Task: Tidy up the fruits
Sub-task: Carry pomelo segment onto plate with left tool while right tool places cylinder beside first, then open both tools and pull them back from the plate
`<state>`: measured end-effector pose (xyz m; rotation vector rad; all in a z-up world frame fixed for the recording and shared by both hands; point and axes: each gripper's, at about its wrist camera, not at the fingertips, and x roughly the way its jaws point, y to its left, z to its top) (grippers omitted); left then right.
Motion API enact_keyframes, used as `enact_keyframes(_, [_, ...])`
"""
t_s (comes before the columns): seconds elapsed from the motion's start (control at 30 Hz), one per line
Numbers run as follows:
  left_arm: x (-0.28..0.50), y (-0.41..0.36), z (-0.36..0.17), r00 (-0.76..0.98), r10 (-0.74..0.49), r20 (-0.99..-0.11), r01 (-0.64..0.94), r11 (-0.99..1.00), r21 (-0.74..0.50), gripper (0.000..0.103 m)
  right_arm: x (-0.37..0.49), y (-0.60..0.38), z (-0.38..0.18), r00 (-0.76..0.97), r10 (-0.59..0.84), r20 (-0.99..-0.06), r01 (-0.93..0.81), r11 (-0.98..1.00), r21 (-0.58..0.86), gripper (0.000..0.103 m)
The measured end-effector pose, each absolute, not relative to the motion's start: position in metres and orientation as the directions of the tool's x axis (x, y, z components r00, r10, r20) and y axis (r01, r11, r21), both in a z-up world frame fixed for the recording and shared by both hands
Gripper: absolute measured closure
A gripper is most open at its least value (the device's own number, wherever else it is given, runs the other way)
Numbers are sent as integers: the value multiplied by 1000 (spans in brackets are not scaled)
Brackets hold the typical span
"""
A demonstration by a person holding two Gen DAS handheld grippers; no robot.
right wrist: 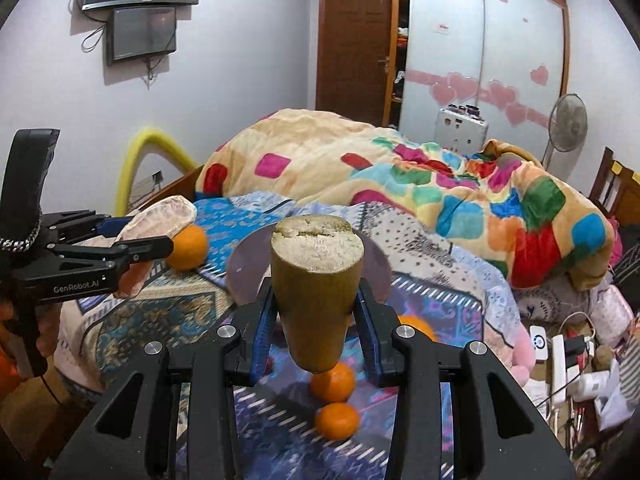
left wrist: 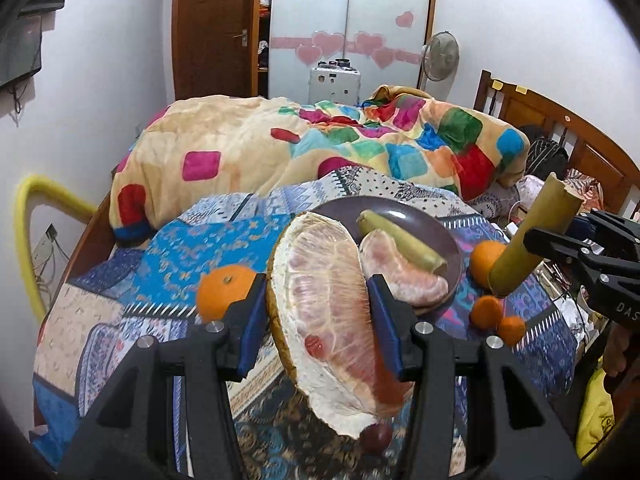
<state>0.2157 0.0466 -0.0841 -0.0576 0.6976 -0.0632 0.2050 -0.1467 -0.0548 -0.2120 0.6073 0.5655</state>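
Observation:
My left gripper (left wrist: 317,284) is shut on a big pomelo wedge (left wrist: 324,328), pink flesh facing me, held above the patterned bedspread. Behind it a dark plate (left wrist: 448,236) carries a peeled pomelo segment (left wrist: 404,280) and a short sugarcane piece (left wrist: 400,242). My right gripper (right wrist: 316,292) is shut on a thick sugarcane stub (right wrist: 316,280), cut end up, in front of the plate (right wrist: 244,272). In the right wrist view the left gripper (right wrist: 140,236) and its wedge (right wrist: 160,216) show at the left. Oranges lie around: one large (left wrist: 224,292), another (left wrist: 486,264), two small (right wrist: 332,386) (right wrist: 338,420).
A bunched colourful blanket (left wrist: 320,140) covers the far half of the bed. A small dark round fruit (left wrist: 378,436) lies under the wedge. Cables and chargers (right wrist: 568,360) clutter the right edge; a wooden headboard (left wrist: 560,128) stands at the right and a yellow tube (left wrist: 28,240) at the left.

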Motion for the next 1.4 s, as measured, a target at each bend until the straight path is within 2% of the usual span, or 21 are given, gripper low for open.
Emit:
enact_keyframes(0.27, [248, 40, -91, 760, -91, -644, 47, 995, -85, 54, 237, -144, -68, 663, 414, -623, -542, 840, -19, 68])
enact_keyframes(0.53, [288, 35, -113, 714, -112, -691, 59, 993, -100, 54, 272, -131, -84, 622, 417, -663, -542, 840, 19, 68])
enact_keyframes(0.83, [315, 30, -126, 672, -125, -730, 72, 992, -103, 53, 296, -108, -96, 596, 376, -710, -539, 842, -6, 68])
enact_keyframes(0.87, [317, 29, -127, 666, -117, -737, 69, 993, -96, 53, 299, -108, -97, 593, 373, -714, -537, 844, -4, 68])
enact_keyframes(0.93, [318, 29, -127, 669, -124, -733, 68, 992, -106, 53, 300, -109, -95, 599, 368, -711, -529, 849, -6, 59])
enact_keyframes(0.97, [317, 29, -126, 670, -130, -731, 71, 991, -112, 52, 298, -111, -94, 613, 370, -698, -524, 852, -8, 48])
enact_keyframes(1.0, [316, 29, -125, 670, -139, -729, 78, 990, -118, 51, 297, -112, -93, 623, 371, -689, -521, 853, -12, 42])
enact_keyframes(1.4, [284, 23, -99, 713, -96, -694, 102, 994, -33, 49, 272, -135, -78, 665, 366, -651, -500, 866, -24, 42])
